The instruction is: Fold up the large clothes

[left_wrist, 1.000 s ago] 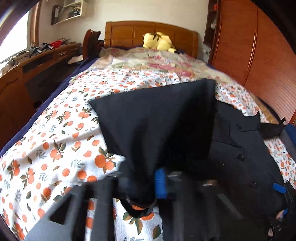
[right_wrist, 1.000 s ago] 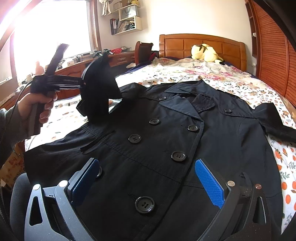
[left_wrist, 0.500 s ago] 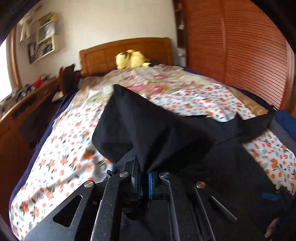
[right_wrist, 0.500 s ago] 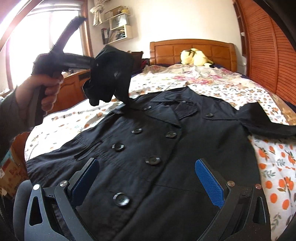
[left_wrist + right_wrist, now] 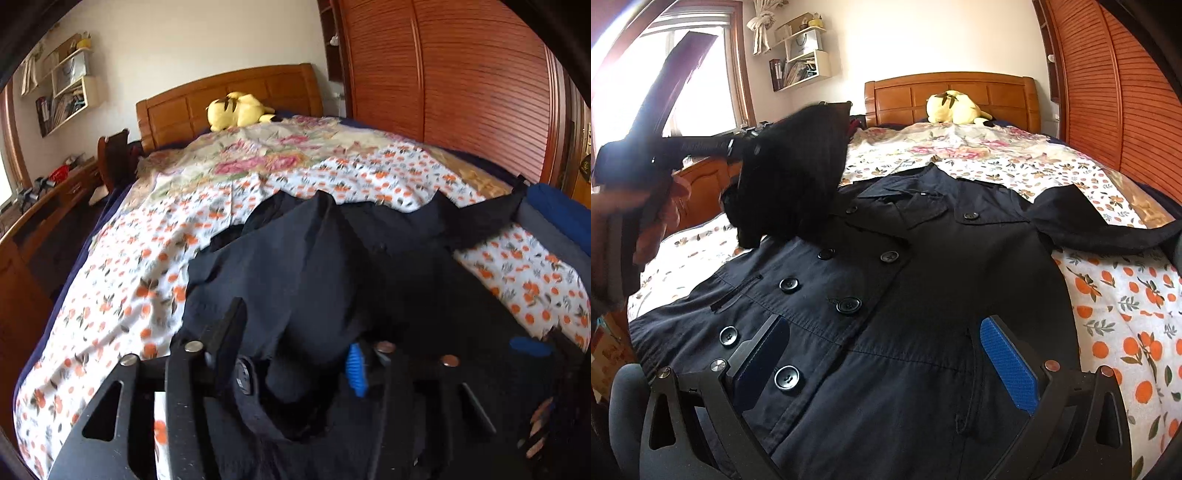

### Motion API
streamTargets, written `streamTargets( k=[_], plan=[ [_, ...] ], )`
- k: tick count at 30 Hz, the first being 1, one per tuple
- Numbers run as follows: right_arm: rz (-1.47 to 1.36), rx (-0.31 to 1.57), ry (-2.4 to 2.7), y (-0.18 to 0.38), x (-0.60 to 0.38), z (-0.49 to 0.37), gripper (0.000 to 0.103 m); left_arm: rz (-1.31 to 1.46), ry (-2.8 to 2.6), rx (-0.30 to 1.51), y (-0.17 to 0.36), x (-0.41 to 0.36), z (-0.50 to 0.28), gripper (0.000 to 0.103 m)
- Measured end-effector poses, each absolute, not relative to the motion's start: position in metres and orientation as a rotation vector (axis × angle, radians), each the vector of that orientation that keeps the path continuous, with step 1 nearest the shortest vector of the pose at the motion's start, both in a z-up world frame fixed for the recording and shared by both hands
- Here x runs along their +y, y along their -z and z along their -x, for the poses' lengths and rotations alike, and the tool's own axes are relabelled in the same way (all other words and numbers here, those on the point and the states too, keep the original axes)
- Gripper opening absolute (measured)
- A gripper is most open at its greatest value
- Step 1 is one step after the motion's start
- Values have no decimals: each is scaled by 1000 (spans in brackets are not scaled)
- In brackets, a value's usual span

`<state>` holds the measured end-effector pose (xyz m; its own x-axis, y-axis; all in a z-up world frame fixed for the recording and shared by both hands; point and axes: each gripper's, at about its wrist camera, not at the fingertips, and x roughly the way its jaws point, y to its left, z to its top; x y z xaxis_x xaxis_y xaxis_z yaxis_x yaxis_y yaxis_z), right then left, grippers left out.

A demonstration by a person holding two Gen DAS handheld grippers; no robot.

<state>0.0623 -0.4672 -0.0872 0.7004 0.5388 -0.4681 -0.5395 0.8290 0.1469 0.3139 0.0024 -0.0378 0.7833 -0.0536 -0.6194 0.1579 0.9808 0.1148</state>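
Our left tongs have just been spreading apart, and the dark sleeve of the coat sits between their jaws; the fabric drapes loosely there, and we cannot tell for certain whether the pads press on it. From the right wrist camera, we see the left tongs raised above the left side of the bed, gripped by our left hand, with the bunched sleeve hanging from them over the coat's shoulder.

Further right, the black double-breasted coat lies face up on the orange-print bedsheet, its collar pointing toward the wooden headboard and its buttons in two rows down the front. The other sleeve stretches flat across the sheet toward the right edge of the bed.

Our right tongs hover just over the coat's lower front, jaws spread wide and gripping nothing, the blue pad showing on the right jaw.

A yellow plush toy rests against the headboard, and a louvred wooden wardrobe stands along the right wall.
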Motion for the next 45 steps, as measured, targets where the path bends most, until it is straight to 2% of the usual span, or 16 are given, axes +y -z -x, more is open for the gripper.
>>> streamTargets(
  k=[3,5,7,24,36,45],
  plan=[
    [4,523,-607,87,-467,-62,103,-145,106,677,54,12,-302,63],
    [10,526,-612,88,-463,-64,103,-134,108,687,64,18,-293,74],
    [18,531,-615,88,-459,-66,103,-120,111,689,70,24,-283,76],
    [85,544,-579,94,-421,-84,103,22,15,622,115,96,-231,76],
    [167,576,-535,103,-401,-87,103,45,59,528,130,113,-214,76],
    [229,555,-516,57,-392,-100,103,67,94,521,131,116,-211,76]
  ],
)
